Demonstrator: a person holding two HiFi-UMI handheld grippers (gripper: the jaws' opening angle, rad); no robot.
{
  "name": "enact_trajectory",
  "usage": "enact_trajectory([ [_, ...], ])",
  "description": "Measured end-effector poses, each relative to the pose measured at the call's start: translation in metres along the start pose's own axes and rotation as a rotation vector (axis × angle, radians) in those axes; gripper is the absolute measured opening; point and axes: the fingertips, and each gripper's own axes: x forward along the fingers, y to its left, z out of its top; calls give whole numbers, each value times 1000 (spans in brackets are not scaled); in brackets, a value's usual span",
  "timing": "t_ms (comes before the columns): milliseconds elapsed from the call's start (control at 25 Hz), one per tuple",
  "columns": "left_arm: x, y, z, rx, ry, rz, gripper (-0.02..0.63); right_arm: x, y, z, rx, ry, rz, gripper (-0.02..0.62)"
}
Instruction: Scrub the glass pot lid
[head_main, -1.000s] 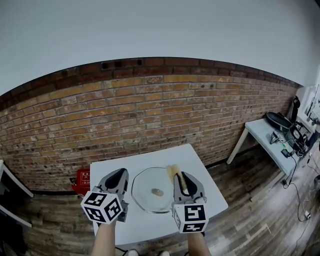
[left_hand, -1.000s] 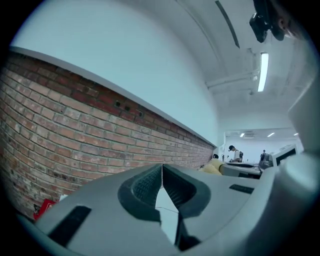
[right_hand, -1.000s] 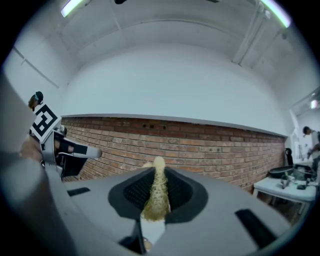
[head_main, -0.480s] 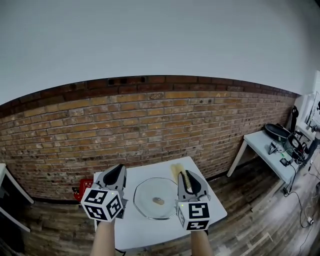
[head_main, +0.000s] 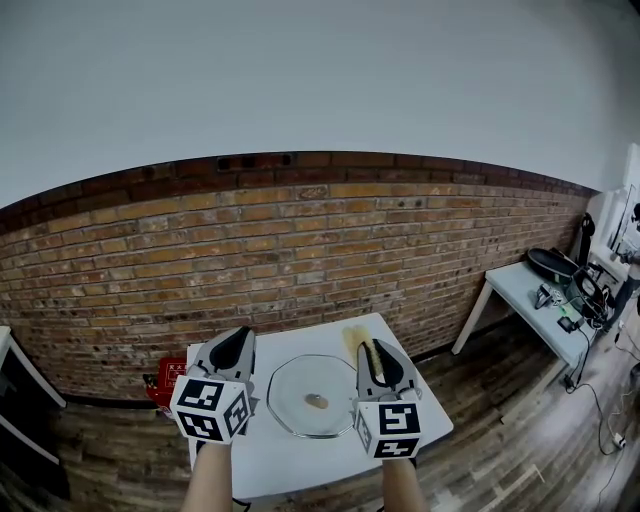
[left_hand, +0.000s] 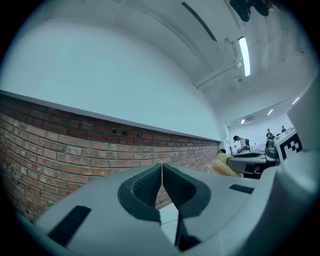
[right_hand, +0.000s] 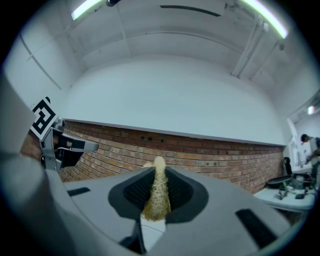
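The round glass pot lid (head_main: 300, 385) lies flat on the white table (head_main: 285, 455), its small knob (head_main: 317, 402) in the middle. My left gripper (head_main: 238, 347) hovers just left of the lid, shut with nothing between its pads (left_hand: 150, 186). My right gripper (head_main: 373, 357) hovers at the lid's right edge, shut on a yellow scrub sponge (right_hand: 158, 192) that sticks out past its tips (head_main: 357, 340). Both grippers point up toward the brick wall. The right gripper view does not show the lid.
A brick wall (head_main: 300, 250) runs behind the table. A red box (head_main: 165, 380) stands on the wooden floor at the table's left. A second white table (head_main: 530, 280) with dark equipment stands at the right, with cables on the floor beside it.
The head view has tilted upward, so the table sits lower in frame. Both grippers keep their places beside the lid, and the right one still holds the sponge.
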Motion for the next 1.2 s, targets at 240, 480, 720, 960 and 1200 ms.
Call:
enact_trajectory([
  [240, 7, 0, -7, 10, 13, -5, 17, 4, 2, -7, 3, 24, 2, 58],
  [480, 10, 2, -12, 13, 24, -9, 17, 6, 3, -12, 14, 32, -1, 58],
  [720, 11, 4, -13, 14, 27, -13, 17, 8, 4, -14, 11, 37, -7, 58],
  [960, 12, 4, -12, 10, 22, -18, 17, 10, 4, -16, 11, 39, -6, 58],
  [1200, 13, 2, -11, 3, 17, -21, 17, 11, 1, -16, 16, 30, -8, 58],
])
